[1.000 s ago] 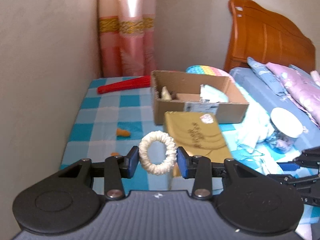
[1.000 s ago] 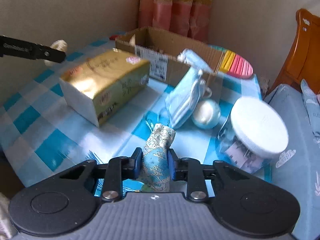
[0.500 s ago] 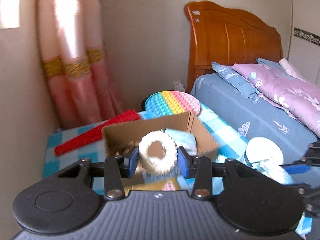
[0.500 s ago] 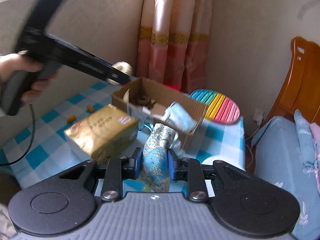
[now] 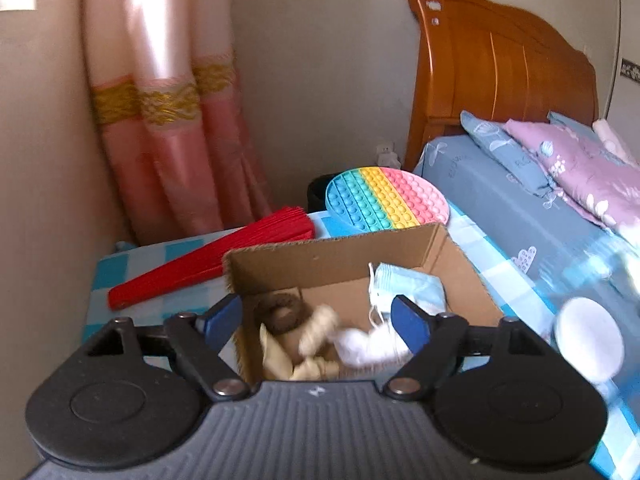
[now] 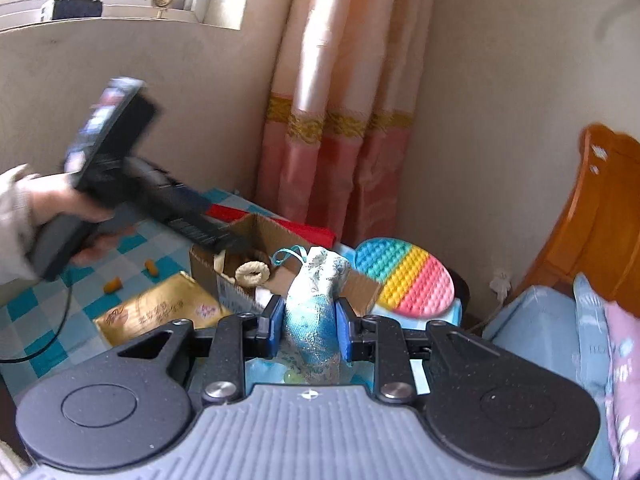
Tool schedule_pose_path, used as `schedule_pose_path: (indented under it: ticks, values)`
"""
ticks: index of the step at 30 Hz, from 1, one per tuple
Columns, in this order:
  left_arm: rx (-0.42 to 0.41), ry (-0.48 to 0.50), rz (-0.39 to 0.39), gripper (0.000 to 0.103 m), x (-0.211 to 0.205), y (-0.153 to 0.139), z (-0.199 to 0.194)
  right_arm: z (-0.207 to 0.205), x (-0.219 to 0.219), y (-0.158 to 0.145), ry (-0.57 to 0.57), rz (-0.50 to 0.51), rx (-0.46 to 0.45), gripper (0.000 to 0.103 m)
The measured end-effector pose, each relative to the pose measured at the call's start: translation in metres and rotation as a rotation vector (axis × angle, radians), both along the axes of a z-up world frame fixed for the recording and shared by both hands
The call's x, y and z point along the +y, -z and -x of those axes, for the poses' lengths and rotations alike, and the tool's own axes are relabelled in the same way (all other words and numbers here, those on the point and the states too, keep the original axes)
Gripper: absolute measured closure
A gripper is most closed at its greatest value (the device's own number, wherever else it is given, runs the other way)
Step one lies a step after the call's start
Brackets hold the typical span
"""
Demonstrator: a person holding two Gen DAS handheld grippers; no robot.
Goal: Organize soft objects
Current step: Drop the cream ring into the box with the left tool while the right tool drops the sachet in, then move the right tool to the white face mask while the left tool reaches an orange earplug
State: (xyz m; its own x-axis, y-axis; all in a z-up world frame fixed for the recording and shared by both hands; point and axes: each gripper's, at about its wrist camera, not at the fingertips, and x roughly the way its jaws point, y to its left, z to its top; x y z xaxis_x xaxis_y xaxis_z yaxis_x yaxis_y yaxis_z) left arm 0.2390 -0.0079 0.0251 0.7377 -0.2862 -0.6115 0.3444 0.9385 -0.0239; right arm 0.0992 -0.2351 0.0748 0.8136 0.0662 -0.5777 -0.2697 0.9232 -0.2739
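right gripper (image 6: 306, 330) is clamping a blue brocade pouch (image 6: 314, 312) between its pads, jaws squeezed in tight on the fabric, pouch standing upright with its loop pointing up. it's hanging above the checked table (image 6: 36, 320), just short of the box (image 6: 362, 290).

left gripper (image 5: 316, 320) is opening, jaws spreading wide with nothing pressed between them. the cream scrunchie (image 5: 318, 330) is sitting below them, blurred, inside the box (image 5: 332, 258) (from the right wrist view it's showing at the box's near-left end (image 6: 253, 273), just under the left gripper's tip).

also lying in the box: a brown scrunchie (image 5: 282, 312), a white puff (image 5: 364, 346), a blue face mask (image 5: 408, 286).

gold carton (image 6: 156, 308) is lying in front of the box, touching or nearly so. a hand (image 6: 76, 216) is holding the left gripper's handle at the left.

beyond the box: red fan (image 5: 208, 258) lying flat, rainbow pop mat (image 5: 386, 200) overhanging the far table edge. curtain (image 5: 160, 120) and headboard (image 5: 500, 68) are standing at the back.
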Motion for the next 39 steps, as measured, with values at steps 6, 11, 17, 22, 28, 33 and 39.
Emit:
schedule_pose_path:
  ticks: [6,11,17,22,28,33,39]
  values:
    - [-0.029,-0.041,0.091,0.008,0.022,0.005,0.081,-0.049,0.01,-0.011,-0.113,0.079,0.008,0.072]
    - [0.041,-0.096,0.11,0.008,0.028,0.026,0.117,-0.092,0.025,-0.017,-0.201,0.129,0.02,0.071]
    - [0.08,-0.15,0.142,0.008,0.036,0.038,0.131,-0.135,0.053,0.002,-0.295,0.234,0.035,0.071]
    - [0.086,-0.176,0.136,0.008,0.041,0.042,0.131,-0.151,0.062,0.031,-0.3,0.247,0.114,0.047]
    - [0.089,-0.199,0.124,0.008,0.049,0.046,0.127,-0.138,0.053,0.048,-0.245,0.237,0.163,0.027]
    - [0.083,-0.227,0.128,0.008,0.059,0.048,0.125,-0.122,0.044,0.04,-0.195,0.181,0.182,0.017]
    - [0.075,-0.259,0.116,0.007,0.066,0.049,0.127,-0.099,0.037,0.039,-0.151,0.091,0.215,0.013]
